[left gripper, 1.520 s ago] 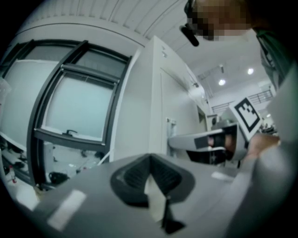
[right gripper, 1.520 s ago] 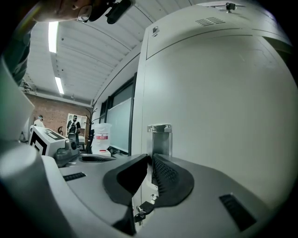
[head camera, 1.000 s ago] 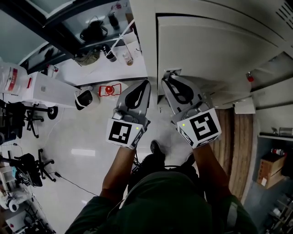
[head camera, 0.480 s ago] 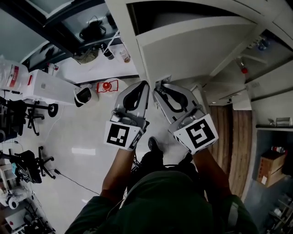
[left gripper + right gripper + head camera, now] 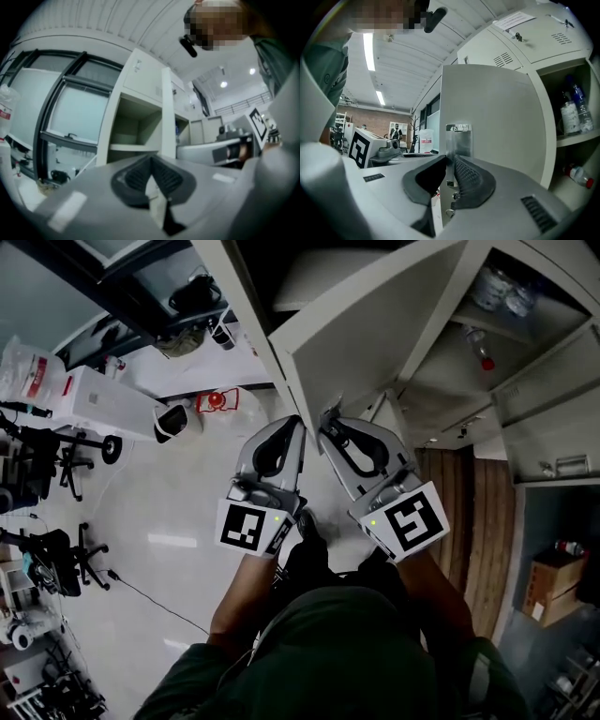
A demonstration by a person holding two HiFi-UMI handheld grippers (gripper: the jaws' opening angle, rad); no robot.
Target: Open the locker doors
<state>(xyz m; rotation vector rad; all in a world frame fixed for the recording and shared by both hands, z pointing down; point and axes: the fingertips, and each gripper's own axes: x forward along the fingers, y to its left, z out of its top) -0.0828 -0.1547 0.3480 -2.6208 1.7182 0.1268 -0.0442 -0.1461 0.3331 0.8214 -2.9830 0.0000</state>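
Lockers (image 5: 543, 42) — right gripper (image 5: 451, 160) pinches door latch (image 5: 458, 138)

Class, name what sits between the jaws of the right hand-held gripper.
The metal latch plate on the edge of the open locker door, pinched by the right hand-held gripper; the right gripper view shows it.

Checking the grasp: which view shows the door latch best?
The right gripper view: the metal latch faces the camera, pinched by the right gripper. In the head view that gripper mostly hides it; the left gripper view shows only the door, edge-on.
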